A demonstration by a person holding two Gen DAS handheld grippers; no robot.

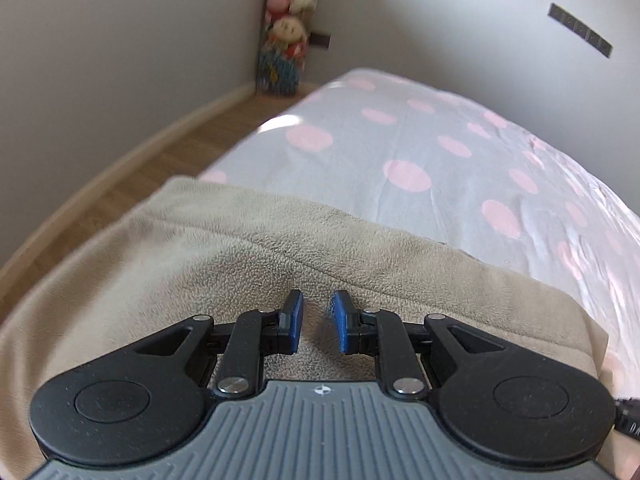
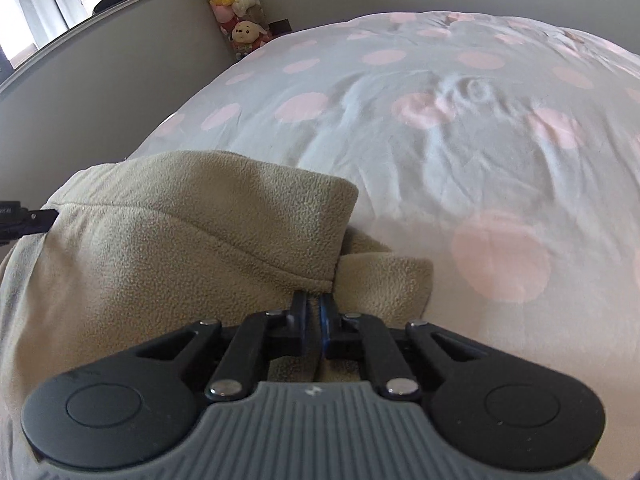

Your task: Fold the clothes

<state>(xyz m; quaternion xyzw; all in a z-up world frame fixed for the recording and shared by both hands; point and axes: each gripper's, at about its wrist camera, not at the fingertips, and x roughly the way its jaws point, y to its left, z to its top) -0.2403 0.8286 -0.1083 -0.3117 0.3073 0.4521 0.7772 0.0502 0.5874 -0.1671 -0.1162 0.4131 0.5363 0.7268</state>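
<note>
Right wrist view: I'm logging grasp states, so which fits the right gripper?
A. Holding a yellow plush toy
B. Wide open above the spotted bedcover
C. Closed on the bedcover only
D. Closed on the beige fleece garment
D: the right gripper has its jaws nearly together with a fold of the beige fleece garment pinched between them, while the white bedcover with pink spots lies beyond, untouched.
</note>
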